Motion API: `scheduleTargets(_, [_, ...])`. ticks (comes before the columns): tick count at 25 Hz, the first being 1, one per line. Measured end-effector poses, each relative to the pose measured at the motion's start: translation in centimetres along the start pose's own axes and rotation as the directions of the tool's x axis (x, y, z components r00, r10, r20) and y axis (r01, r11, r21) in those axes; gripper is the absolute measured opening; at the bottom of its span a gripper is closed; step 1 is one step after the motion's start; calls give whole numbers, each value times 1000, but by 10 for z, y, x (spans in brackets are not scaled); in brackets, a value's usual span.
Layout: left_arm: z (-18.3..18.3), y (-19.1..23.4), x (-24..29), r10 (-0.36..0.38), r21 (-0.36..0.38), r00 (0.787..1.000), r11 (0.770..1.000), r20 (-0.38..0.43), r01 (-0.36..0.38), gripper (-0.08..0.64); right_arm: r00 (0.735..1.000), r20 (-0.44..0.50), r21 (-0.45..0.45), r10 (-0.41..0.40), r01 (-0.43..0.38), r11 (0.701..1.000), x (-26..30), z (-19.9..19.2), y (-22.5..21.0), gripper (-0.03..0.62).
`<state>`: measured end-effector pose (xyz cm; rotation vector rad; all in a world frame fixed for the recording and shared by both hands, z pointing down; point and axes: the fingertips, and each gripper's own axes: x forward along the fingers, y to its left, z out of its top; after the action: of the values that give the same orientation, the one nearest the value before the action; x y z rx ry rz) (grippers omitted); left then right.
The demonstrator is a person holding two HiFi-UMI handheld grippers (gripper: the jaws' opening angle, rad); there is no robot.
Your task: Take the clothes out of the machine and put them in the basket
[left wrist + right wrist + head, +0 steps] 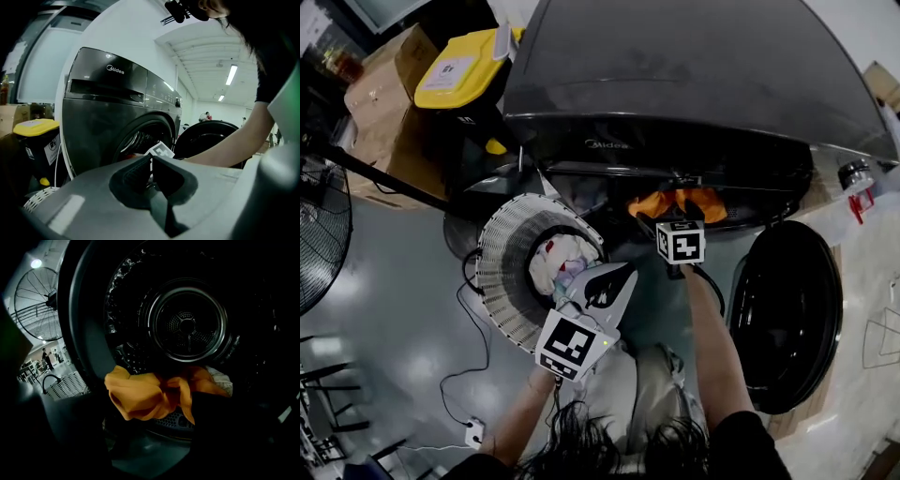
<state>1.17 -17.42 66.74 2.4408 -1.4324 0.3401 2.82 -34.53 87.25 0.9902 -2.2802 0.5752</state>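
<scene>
Your right tool [157,413] is gaping wide around the orange cloth [140,397], which is draping over the drum [187,324] lip of the machine [675,84]. If you're biting too shallow, it's likely slipping back in. Your left tool [151,165] is sitting pinched shut, empty, by the basket [502,277]. The right jaws are drowning in shadow, so contact is hard to judge.

You can read only one brand: the word "Midea" [115,70], in pale letters on the dark front panel of the washing machine [675,75], above its door opening. It shows in both the head view and the left gripper view. The yellow bin lid [483,82] beside the machine carries a pale sticker [450,72], and the bin's side carries another label [51,149]. The print on both is too small for you to read. Your left marker cube [574,345] and right marker cube [681,242] bear black-and-white square patterns, with no letters or numbers.
</scene>
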Motion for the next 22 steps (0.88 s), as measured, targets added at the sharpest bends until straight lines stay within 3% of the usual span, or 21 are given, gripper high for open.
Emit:
scheduleTargets(8, [-22, 10, -3, 3, -12, 1000, 1000, 1, -3, 5, 988, -138, -51, -62, 55, 997, 32, -24, -53, 573])
scheduleTargets(13, [-32, 20, -1, 20, -24, 1000, 1000, 9, -20, 5, 983, -182, -68, -32, 20, 997, 48, -32, -52, 422])
scheduleTargets(19, [-43, 30, -8, 50, -28, 999, 998, 11, -49, 5, 990, -140, -59, -3, -5, 998, 56, -35, -36, 177])
scheduleTargets(22, [-39, 30, -14, 52, -36, 999, 998, 8, -52, 5, 991, -132, -64, -27, 19, 998, 45, -37, -35, 129])
